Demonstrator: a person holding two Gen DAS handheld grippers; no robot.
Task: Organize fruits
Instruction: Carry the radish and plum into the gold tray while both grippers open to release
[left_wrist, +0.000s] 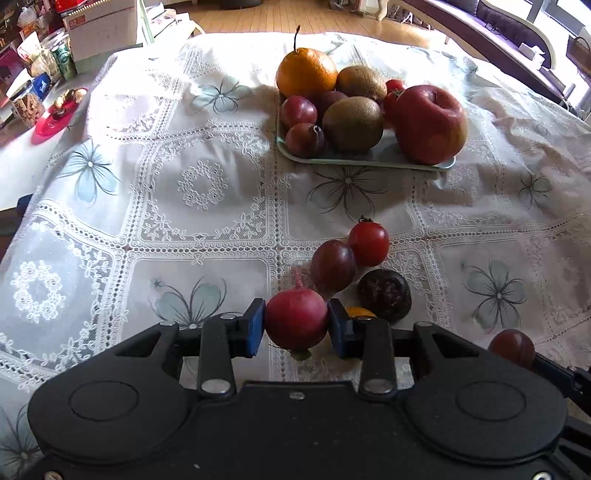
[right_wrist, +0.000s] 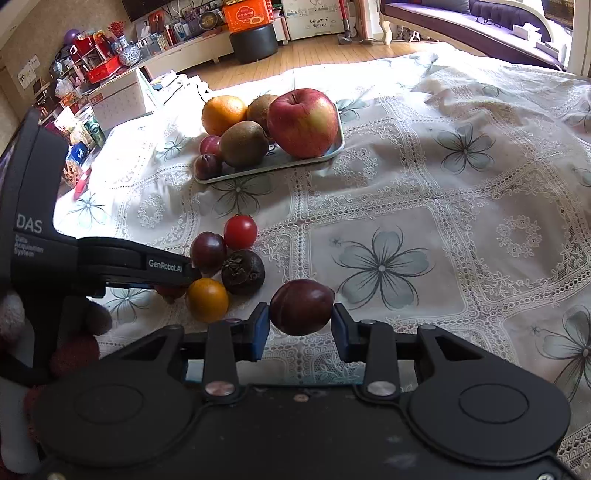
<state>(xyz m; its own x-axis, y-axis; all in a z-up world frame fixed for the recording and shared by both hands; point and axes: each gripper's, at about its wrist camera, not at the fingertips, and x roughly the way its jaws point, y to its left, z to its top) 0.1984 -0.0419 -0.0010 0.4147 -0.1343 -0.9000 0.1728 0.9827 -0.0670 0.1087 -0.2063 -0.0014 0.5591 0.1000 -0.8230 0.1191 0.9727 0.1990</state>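
From the left wrist camera, the left gripper (left_wrist: 296, 325) has its blue pads closed on a pinkish-red round fruit (left_wrist: 295, 319), one pad against each flank; the hold looks centred. Just beyond it lie a dark plum (left_wrist: 333, 265) touching a cherry tomato (left_wrist: 368, 242), and a dark wrinkled fruit (left_wrist: 385, 293) beside them; a sliver of a yellow fruit (left_wrist: 360, 312) shows behind the right pad. Farther off sits the pale green tray (left_wrist: 369, 159), crowded with an orange (left_wrist: 306, 73), kiwis (left_wrist: 352, 123), small plums (left_wrist: 298, 112) and a big apple (left_wrist: 428, 123). To do this well, I judge the fruit should rise straight up before travelling, so it does not nudge the cluster; the only bare tray floor seems to be at the front, between kiwi and apple.

From the right wrist camera, the right gripper (right_wrist: 300, 330) grips a dark red plum (right_wrist: 302, 311) across its width, clear of the lace tablecloth (right_wrist: 443, 240). The left gripper's arm reaches in from the left over the yellow fruit (right_wrist: 207, 300); the two hands are near, so one should go to the tray (right_wrist: 266, 170) first; a gentle set-down matters, since round fruit may roll off the shallow rim.
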